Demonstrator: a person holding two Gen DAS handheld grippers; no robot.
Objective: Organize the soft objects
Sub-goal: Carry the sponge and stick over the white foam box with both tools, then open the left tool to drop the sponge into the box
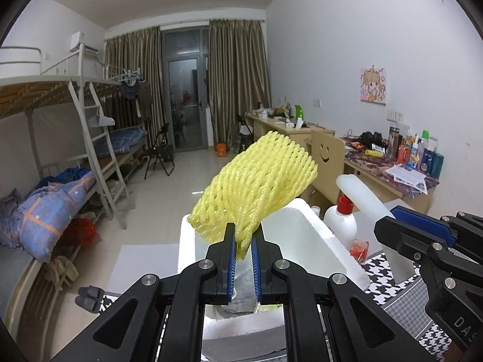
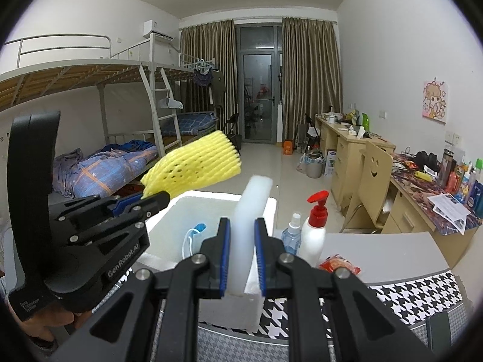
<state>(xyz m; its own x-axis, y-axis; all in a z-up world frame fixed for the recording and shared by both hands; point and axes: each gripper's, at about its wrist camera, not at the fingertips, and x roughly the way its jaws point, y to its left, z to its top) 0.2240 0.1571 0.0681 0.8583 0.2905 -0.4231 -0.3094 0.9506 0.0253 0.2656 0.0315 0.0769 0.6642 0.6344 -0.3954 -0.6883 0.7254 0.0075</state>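
Observation:
My left gripper (image 1: pixel 243 235) is shut on a yellow foam net sleeve (image 1: pixel 259 178), which sticks up and away over the white styrofoam box (image 1: pixel 314 235). In the right wrist view the same left gripper (image 2: pixel 157 200) holds the yellow net sleeve (image 2: pixel 196 166) above the left side of the styrofoam box (image 2: pixel 169 220). My right gripper (image 2: pixel 242 235) is shut on an upright white foam strip (image 2: pixel 250 208) over the box's near wall. That white foam strip (image 1: pixel 365 193) shows at right in the left wrist view, clamped in the right gripper (image 1: pixel 389 223). A face mask (image 2: pixel 191 238) lies inside the box.
A white pump bottle with a red top (image 2: pixel 315 229), a small blue spray bottle (image 2: pixel 291 235) and a red snack packet (image 2: pixel 339 264) stand right of the box on a houndstooth cloth (image 2: pixel 416 295). Bunk beds (image 2: pixel 120 157) line the left wall, desks (image 2: pixel 356 144) the right.

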